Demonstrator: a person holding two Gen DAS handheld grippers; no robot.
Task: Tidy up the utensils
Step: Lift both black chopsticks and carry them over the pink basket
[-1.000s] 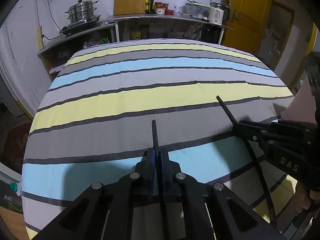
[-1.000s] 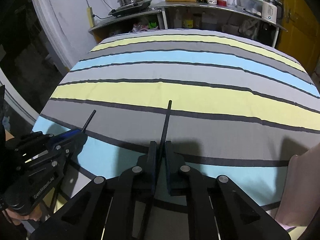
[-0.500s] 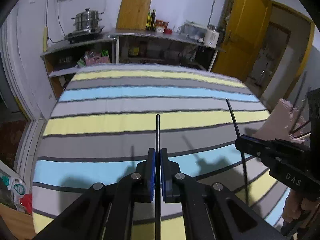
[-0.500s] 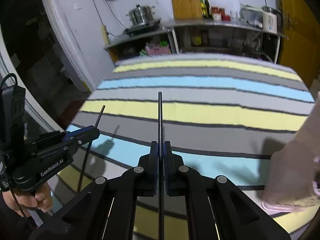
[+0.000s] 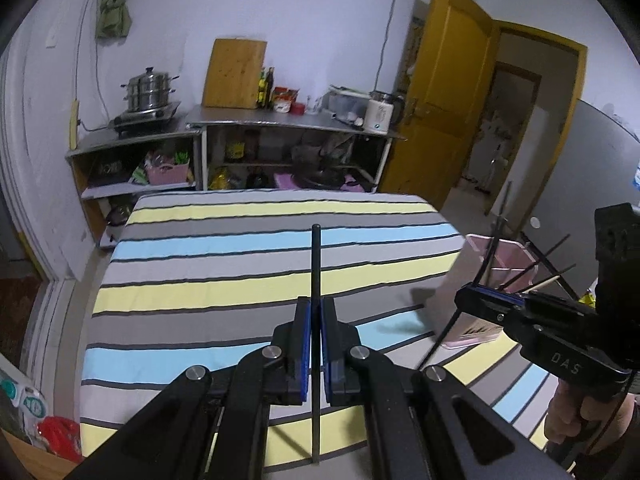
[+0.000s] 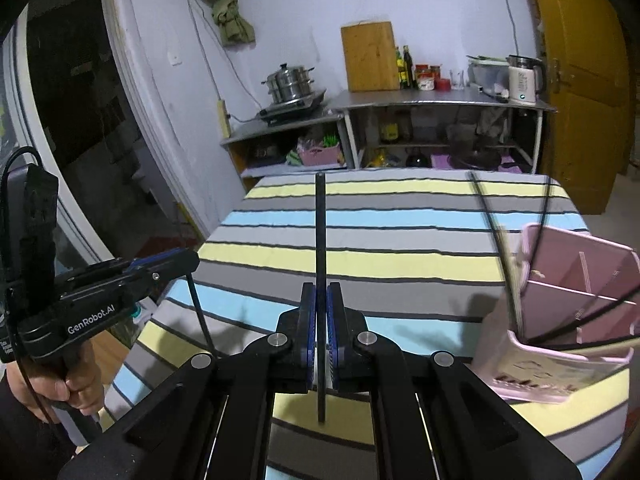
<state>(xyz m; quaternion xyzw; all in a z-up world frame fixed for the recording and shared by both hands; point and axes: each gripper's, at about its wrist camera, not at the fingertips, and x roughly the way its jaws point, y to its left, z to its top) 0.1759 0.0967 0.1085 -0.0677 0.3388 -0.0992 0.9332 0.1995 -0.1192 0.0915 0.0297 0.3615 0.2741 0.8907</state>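
Note:
My left gripper (image 5: 315, 308) is shut on a black chopstick (image 5: 315, 264) that stands up between its jaws, lifted above the striped table (image 5: 240, 280). My right gripper (image 6: 321, 294) is shut on a second black chopstick (image 6: 320, 232), also raised. A pink divided utensil holder (image 6: 560, 312) stands at the table's right edge with several chopsticks in it; it also shows in the left wrist view (image 5: 504, 256). The right gripper appears in the left wrist view (image 5: 480, 304), just in front of the holder. The left gripper appears at the left in the right wrist view (image 6: 176, 262).
A kitchen counter (image 5: 280, 120) with a steamer pot (image 5: 150, 88), cutting board and kettle stands beyond the table's far edge. A yellow door (image 5: 448, 100) is at the right. The floor drops off at the table's left edge.
Both grippers have lifted and tilted up with their chopsticks, away from the cloth. The pink holder has come into view at the right, nearer the right gripper.

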